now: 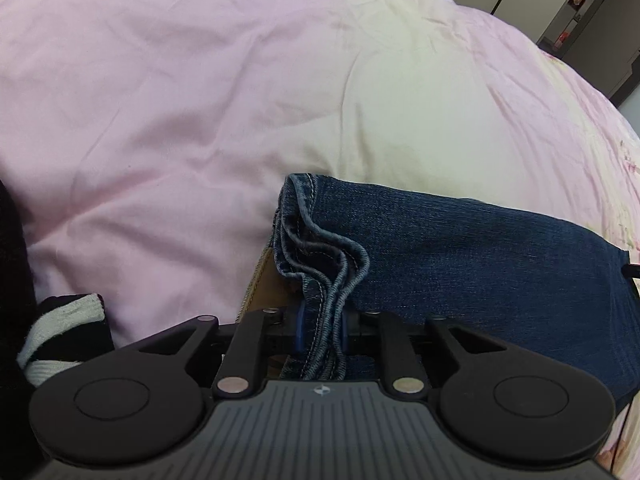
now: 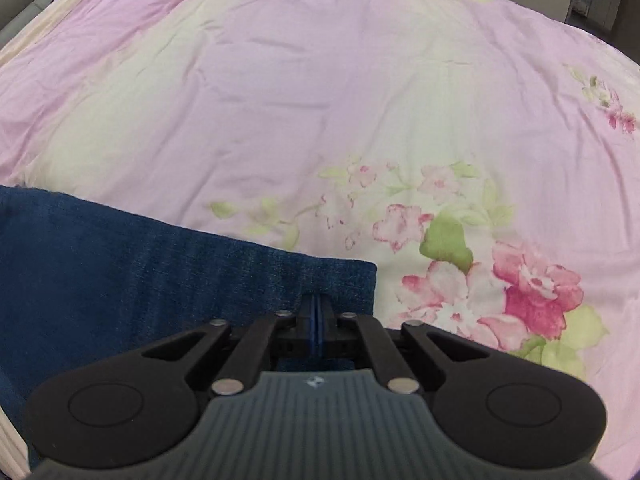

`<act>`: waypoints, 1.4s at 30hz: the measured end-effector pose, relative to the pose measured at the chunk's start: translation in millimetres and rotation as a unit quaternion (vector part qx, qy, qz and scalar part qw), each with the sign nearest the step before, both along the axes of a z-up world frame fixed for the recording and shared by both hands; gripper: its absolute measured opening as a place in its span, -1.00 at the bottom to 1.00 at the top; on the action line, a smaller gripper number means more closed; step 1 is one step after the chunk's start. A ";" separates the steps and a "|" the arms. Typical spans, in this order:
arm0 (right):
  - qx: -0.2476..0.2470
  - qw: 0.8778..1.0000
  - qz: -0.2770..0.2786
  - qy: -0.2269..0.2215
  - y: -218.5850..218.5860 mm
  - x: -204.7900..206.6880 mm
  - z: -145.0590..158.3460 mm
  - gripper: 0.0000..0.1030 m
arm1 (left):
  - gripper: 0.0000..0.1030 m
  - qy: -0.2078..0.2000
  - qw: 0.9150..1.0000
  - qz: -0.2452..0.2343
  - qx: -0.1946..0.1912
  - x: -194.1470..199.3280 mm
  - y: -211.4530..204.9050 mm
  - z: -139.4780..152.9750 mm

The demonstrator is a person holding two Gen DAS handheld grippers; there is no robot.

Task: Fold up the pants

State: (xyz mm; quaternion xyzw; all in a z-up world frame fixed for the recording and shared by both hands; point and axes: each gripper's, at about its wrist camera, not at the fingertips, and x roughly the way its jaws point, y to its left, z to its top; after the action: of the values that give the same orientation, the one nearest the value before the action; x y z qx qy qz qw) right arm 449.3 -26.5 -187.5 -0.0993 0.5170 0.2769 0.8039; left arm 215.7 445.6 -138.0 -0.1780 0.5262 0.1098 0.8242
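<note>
Left wrist: pants (image 1: pixel 460 256) hems between jaws.

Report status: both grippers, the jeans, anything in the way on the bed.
Left gripper clamped on bunched hems of jeans. Right gripper shut, nothing between fingers, over the folded edge. Quilt ahead clear.

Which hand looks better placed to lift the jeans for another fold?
Probably the left. The left gripper has the bunched hems of the jeans between its jaws, while the right gripper is shut empty above the fold.
</note>
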 end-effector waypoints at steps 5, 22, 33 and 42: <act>-0.013 1.000 -0.017 0.017 10.2 8.7 -16.0 -1.00 | -0.48 0.013 1.000 -0.005 0.010 5.5 0.1 3.5; -0.026 0.991 0.129 0.008 -36.3 -107.3 91.2 -1.00 | -0.35 -0.039 0.991 -0.074 0.107 -64.5 -61.3 86.2; 0.036 0.998 0.044 0.039 -51.1 -138.5 7.4 -1.00 | -0.62 -0.025 0.996 -0.022 0.086 -77.9 -53.9 34.6; 0.053 0.995 0.037 0.077 -62.1 -139.2 -39.2 -1.00 | -0.87 0.026 0.995 -0.012 0.091 -65.6 -44.9 2.7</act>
State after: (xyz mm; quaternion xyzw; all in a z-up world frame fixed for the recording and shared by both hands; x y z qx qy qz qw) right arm 310.1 -88.6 -226.7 -0.0540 0.5575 0.3405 0.7552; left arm 150.1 400.7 -135.3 -0.0925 0.5371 0.1518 0.8246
